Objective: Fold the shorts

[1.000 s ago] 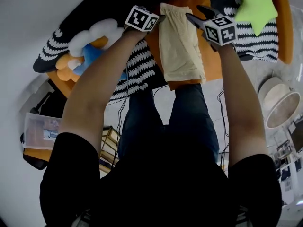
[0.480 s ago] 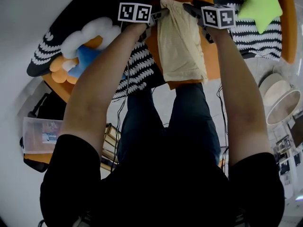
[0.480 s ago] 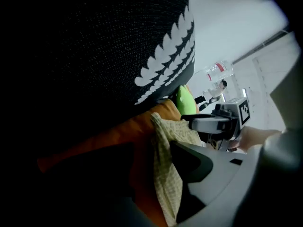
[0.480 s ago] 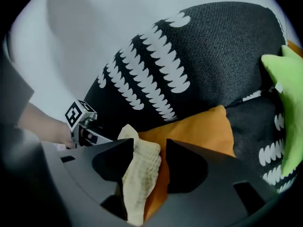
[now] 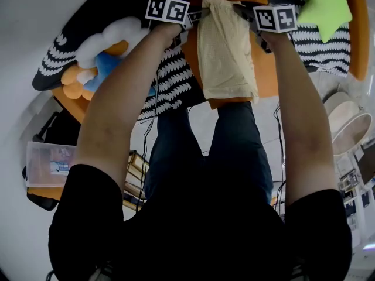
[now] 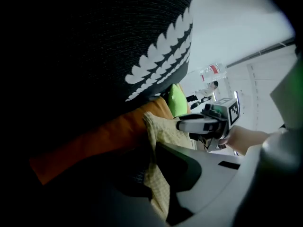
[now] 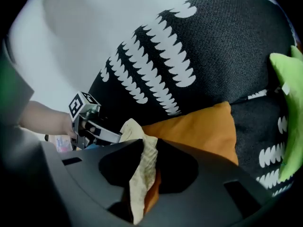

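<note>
Item: pale yellow cloth shorts [image 5: 225, 51], lying on the orange cushion [image 5: 266, 78]. Judged light, limp, prone to sag. Left gripper [image 5: 197, 15] and right gripper [image 5: 240, 8], jaws just closed in, each clamp a far corner.

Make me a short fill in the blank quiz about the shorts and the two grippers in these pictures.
1. The shorts lie on an ____ cushion.
2. The left gripper and the right gripper are both shut on the ____.
3. The star-shaped pillow near the right gripper is ____.
Missing words: orange; shorts; green.
Note: both grippers' jaws have just been closing, with the fabric between them.
</note>
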Tool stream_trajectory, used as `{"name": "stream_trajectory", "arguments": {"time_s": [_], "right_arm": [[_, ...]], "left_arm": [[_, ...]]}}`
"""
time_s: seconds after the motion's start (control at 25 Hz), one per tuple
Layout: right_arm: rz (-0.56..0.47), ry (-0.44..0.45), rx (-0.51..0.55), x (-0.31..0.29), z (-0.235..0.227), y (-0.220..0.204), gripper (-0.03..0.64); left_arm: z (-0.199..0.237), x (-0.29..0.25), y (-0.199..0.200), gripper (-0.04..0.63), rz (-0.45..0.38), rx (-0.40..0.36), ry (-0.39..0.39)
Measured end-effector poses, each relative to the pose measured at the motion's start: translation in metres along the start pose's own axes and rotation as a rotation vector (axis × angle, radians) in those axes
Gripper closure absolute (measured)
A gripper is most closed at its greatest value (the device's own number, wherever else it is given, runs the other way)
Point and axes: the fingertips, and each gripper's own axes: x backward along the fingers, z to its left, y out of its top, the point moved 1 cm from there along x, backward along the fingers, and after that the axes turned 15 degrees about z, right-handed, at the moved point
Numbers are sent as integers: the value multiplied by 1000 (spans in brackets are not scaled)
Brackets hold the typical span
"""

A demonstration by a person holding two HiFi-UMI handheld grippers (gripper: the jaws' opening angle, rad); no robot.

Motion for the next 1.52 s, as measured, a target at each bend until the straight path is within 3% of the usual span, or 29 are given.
{"name": "stream_trajectory", "arguments": {"time_s": [0.24, 0.44, 0.64, 1.16, 1.52], "right_arm": [[-49, 5, 62, 12, 7, -3, 541], [-132, 18, 179, 33, 27, -12, 545], [-165, -5, 299, 54, 51, -30, 548], [-135, -132, 632, 79, 115, -85, 546], [-101, -252, 812, 80, 151, -152, 547]], "left_arm": [[-15, 10, -1, 548, 12, -192, 59], [-45, 31, -15, 548, -23, -412, 101], [-71, 40, -36, 549, -12, -579, 160], [-100, 41, -101, 552, 58, -936, 362], [-120, 16, -167, 557, 161, -1137, 396]]}}
